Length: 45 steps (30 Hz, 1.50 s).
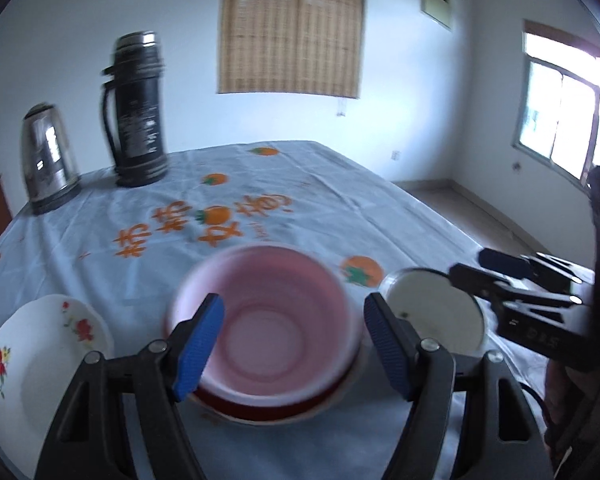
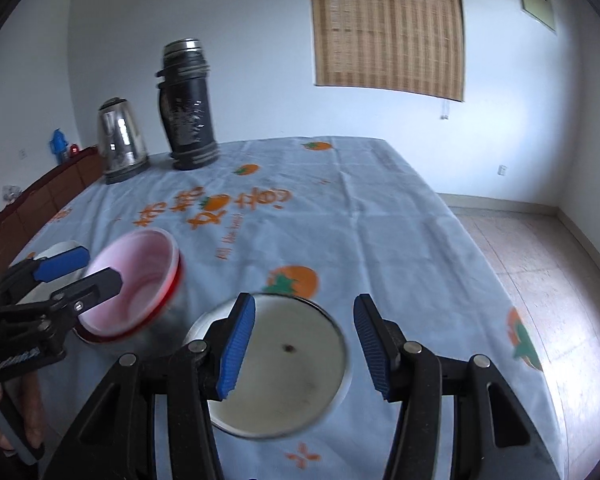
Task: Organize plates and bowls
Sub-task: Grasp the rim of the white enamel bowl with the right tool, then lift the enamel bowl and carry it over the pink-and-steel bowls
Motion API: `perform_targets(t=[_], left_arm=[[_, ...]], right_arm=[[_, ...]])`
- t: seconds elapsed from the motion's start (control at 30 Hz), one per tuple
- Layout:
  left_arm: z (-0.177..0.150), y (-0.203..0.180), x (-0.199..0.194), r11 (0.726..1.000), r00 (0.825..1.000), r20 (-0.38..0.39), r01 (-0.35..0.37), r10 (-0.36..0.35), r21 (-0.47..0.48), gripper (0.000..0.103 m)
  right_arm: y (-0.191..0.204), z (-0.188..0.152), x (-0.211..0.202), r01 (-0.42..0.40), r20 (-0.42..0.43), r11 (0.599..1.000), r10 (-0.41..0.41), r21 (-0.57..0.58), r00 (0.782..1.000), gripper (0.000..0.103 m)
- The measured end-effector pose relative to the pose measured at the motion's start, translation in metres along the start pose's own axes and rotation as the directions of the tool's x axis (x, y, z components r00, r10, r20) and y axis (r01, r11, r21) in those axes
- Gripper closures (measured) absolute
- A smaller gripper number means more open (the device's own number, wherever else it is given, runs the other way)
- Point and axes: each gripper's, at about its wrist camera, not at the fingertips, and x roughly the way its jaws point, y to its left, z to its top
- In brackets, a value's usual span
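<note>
The left gripper [image 1: 294, 346] hangs wide open over a pink bowl [image 1: 264, 320], its blue pads either side of the rim and gripping nothing. That bowl sits nested in a red one [image 1: 268, 406], near the table's front edge. Just right of it stands a small steel bowl [image 2: 284, 368], and the right gripper [image 2: 304, 348] gapes over it, jaws apart, empty too. A flowered white plate [image 1: 32, 364] lies at the near left. A kettle [image 1: 48, 160] and black flask [image 1: 138, 110] stand far left on the blue tablecloth [image 2: 380, 220].

1 pink bowl [image 1: 266, 320], 1 metal bowl [image 2: 284, 364], 1 floral plate [image 1: 40, 360], 1 kettle [image 1: 48, 156], 1 flask [image 1: 138, 108].
</note>
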Motion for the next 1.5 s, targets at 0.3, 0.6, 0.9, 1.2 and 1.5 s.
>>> perform_targets(t=[0.3, 0.6, 0.9, 1.2, 1.5], left_arm=[[-0.008, -0.052, 0.003, 0.99, 0.993, -0.045, 0.11, -0.106, 0.088, 0.03], [-0.013, -0.058, 0.009, 0.988, 0.991, -0.065, 0.125, -0.119, 0.088, 0.043], [-0.016, -0.073, 0.018, 0.982, 0.983, -0.1, 0.164, -0.155, 0.092, 0.047], [-0.025, -0.077, 0.036, 0.978, 0.971, -0.157, 0.194, -0.181, 0.074, 0.061], [-0.023, -0.069, 0.028, 0.978, 0.972, -0.129, 0.202, -0.195, 0.046, 0.066]], right_arm=[[-0.022, -0.026, 0.012, 0.005, -0.059, 0.998, -0.001, 0.055, 0.998, 0.065], [-0.023, -0.031, 0.017, -0.018, -0.072, 0.998, 0.022, 0.058, 0.997, 0.091], [-0.035, -0.032, 0.007, 0.007, -0.066, 0.998, -0.003, 0.061, 0.998, 0.096], [-0.037, -0.035, 0.005, -0.006, -0.054, 0.997, 0.01, 0.077, 0.998, 0.095], [-0.03, -0.036, 0.006, -0.007, -0.064, 0.996, 0.013, 0.088, 0.998, 0.095]])
